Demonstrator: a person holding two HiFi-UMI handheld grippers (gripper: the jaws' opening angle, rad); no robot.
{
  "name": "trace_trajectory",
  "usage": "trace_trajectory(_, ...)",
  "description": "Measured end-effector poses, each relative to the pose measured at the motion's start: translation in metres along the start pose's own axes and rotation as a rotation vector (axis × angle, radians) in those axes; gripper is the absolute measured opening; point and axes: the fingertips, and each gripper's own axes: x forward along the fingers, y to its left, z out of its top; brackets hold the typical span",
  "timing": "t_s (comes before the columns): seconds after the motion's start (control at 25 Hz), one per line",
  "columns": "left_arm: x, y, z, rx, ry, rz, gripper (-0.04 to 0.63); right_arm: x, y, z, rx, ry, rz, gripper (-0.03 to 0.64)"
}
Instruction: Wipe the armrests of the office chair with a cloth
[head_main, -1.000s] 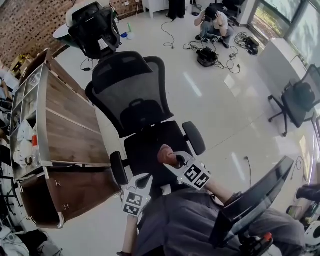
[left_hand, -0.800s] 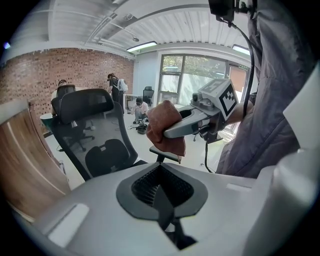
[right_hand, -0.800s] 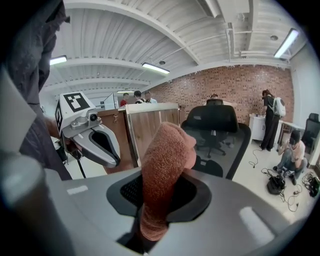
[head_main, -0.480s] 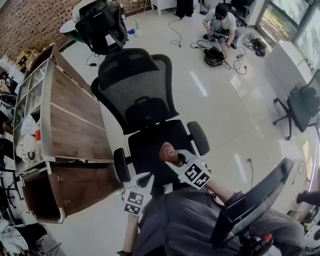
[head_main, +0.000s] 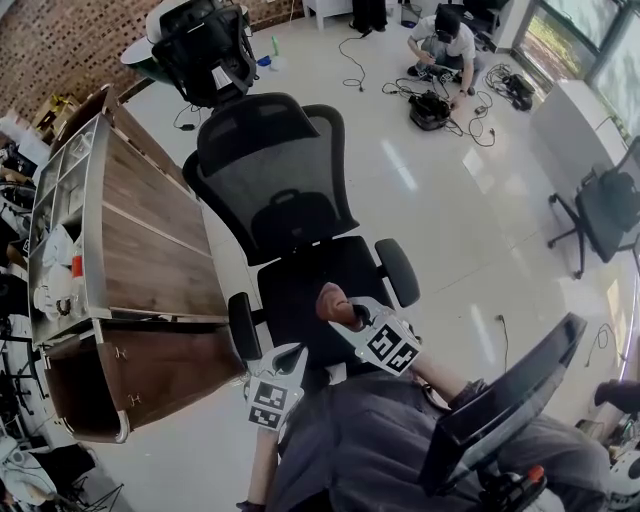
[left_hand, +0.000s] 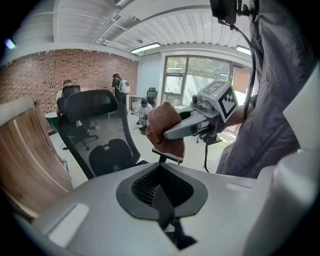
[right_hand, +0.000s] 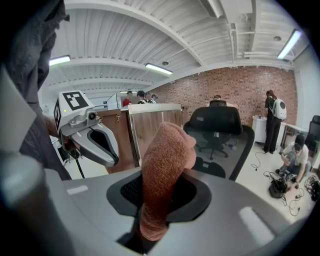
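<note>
1. Head view: the chair (head_main: 290, 215) stood beside a desk (head_main: 150, 250), its seat facing the person. The right gripper (head_main: 352, 315) hung over the front of the seat and pinched a brown cloth (head_main: 332, 303). The cloth lay between the armrest near the desk (head_main: 243, 327) and the other armrest (head_main: 397, 272), and touched neither. The left gripper (head_main: 285, 362) hung lower, just beside the armrest near the desk.
2. Left gripper view: its jaws were pressed together with nothing between them. Beyond them the right gripper held the bunched cloth in the air, in front of the chair's back.
3. Right gripper view: the jaws were clamped on the cloth, which stood up from them in a thick roll. The left gripper showed to the side, before the desk.
</note>
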Motion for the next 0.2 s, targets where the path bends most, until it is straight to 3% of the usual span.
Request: trace_trajectory(0.2,-0.0014,-0.0038,-0.0010,0.000,-0.002,0.001,0.015,-0.0040,0.0025,-0.0024,0.003,0.003,0.000,0.087)
